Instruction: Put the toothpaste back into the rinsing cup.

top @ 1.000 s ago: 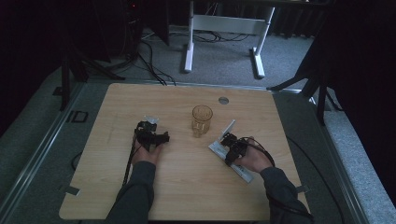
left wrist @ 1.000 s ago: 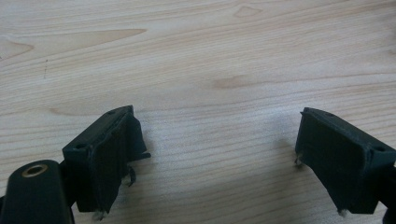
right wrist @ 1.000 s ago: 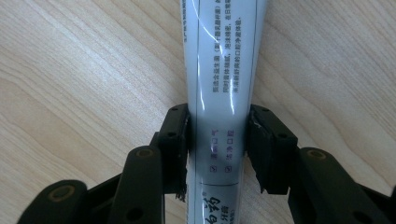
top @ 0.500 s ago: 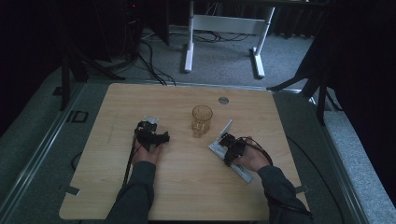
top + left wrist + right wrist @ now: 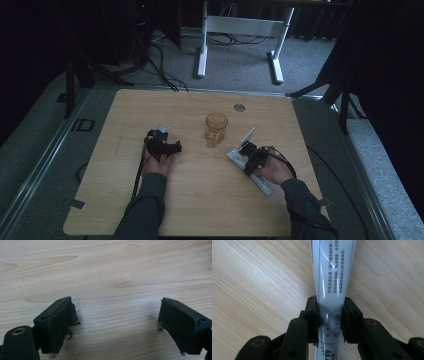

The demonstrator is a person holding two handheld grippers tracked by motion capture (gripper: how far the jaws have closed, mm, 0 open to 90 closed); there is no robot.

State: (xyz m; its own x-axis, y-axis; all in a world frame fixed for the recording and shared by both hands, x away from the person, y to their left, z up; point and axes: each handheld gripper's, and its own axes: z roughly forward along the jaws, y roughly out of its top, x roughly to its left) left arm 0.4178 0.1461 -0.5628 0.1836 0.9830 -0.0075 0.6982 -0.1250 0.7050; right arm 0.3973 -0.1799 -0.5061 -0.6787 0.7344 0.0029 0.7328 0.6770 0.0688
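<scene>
The right claw (image 5: 329, 320), whose jaws have just been closing, is clamped across a white tube (image 5: 332, 277) lying flat on the worktop (image 5: 200, 200) near the amber glass (image 5: 216, 128), seemingly to lift it, while the left claw (image 5: 117, 325) rests apart, empty.

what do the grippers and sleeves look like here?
Both grippers, left gripper and right gripper, are matt black plastic with brass-coloured pivot bushings, blocky flat pads and a thin dark cable trailing from each. The person wears dark grey long sleeves.
</scene>
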